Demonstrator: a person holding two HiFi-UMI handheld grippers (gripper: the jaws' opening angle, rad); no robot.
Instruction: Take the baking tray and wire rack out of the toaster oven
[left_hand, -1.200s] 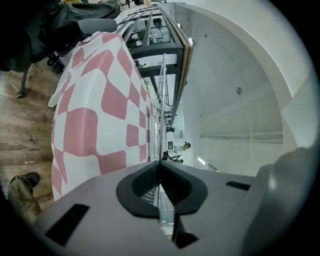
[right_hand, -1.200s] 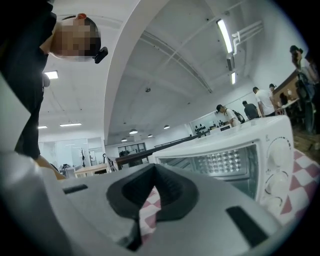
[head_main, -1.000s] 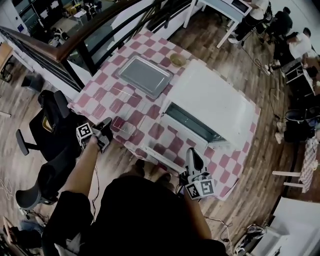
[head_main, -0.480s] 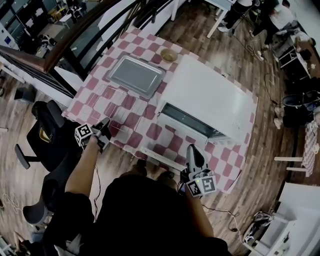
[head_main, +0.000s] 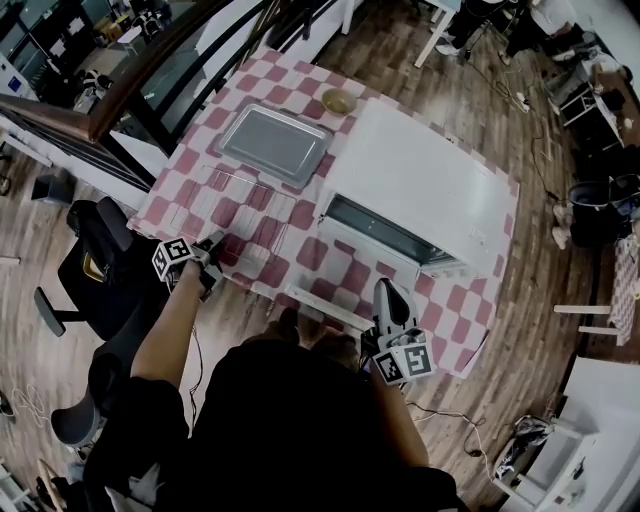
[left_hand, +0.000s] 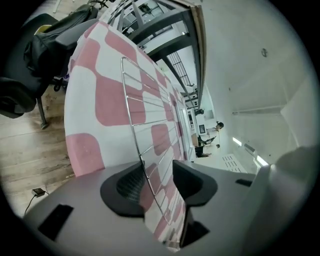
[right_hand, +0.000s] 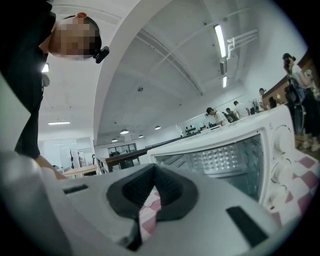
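Note:
The wire rack (head_main: 245, 200) lies flat on the pink-checked tablecloth, in front of the grey baking tray (head_main: 273, 143). My left gripper (head_main: 210, 250) is at the rack's near edge. In the left gripper view the rack (left_hand: 145, 115) has its edge wire running between the pads (left_hand: 131, 186) with a gap on each side. The left gripper (left_hand: 155, 175) has just been opening and stands open. My right gripper (head_main: 386, 292) hangs before the white toaster oven (head_main: 420, 195), shut on nothing. In the right gripper view the right gripper (right_hand: 154, 172) faces the oven's open cavity (right_hand: 225, 160).
The oven door (head_main: 330, 308) hangs open toward me at the table's near edge. A small bowl (head_main: 338, 101) sits behind the tray. A black office chair (head_main: 95, 265) stands left of the table, and a dark railing (head_main: 150, 70) runs behind it. People stand at the far desks.
The left gripper has dipped toward the table with the rack's near edge and its jaws have parted off the wire. The right gripper has stayed where it was.

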